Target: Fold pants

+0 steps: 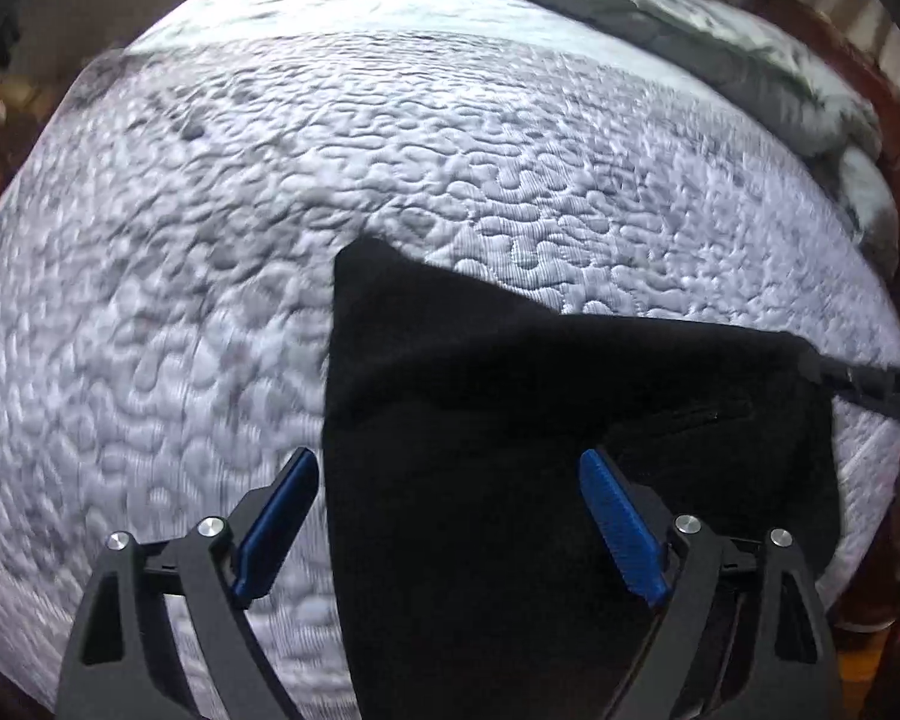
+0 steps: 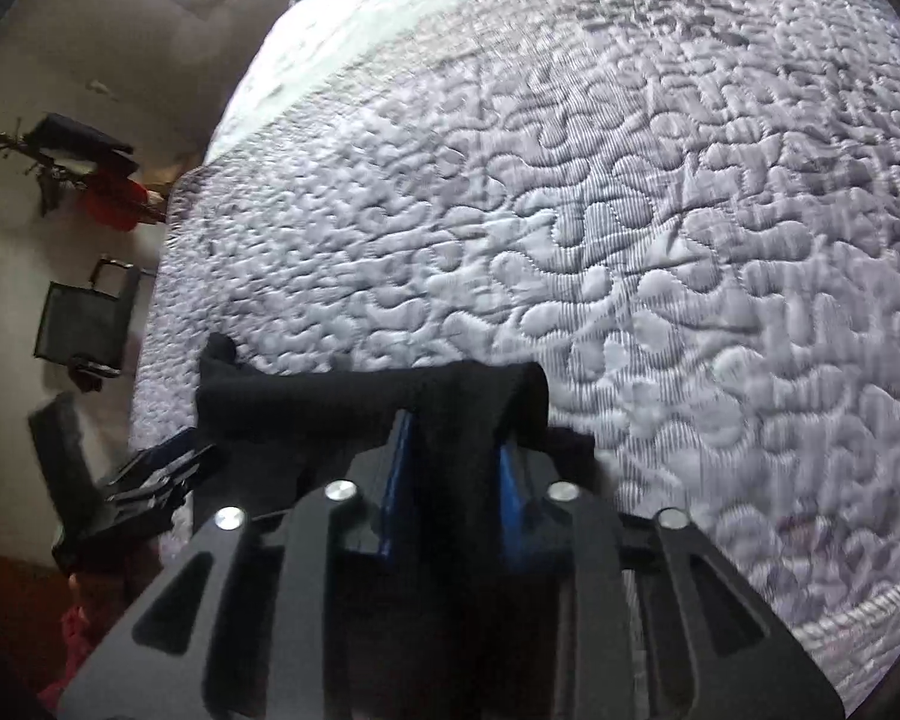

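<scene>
Pants [image 1: 510, 420]: black, lying on your quilted mattress [image 1: 270, 240] near its front edge; in the left wrist view one corner points away from you and the cloth runs down between your left fingers.
Left gripper [image 1: 450, 516]: your blue pads [image 1: 621, 531] are spread wide, with the pants beneath and between them; neither pad presses the fabric.
Right gripper [image 2: 456, 468]: your jaws are nearly together, pinching a bunched fold of the pants [image 2: 390, 396], which rolls over the fingertips.
Right gripper from the left view: it reaches in from the right edge [image 1: 858, 381] at the cloth's far right corner.
Duvet [image 1: 690, 42]: grey, heaped along the mattress's far side.
Chair [image 2: 84, 318]: black, by the wall left of the bed.
</scene>
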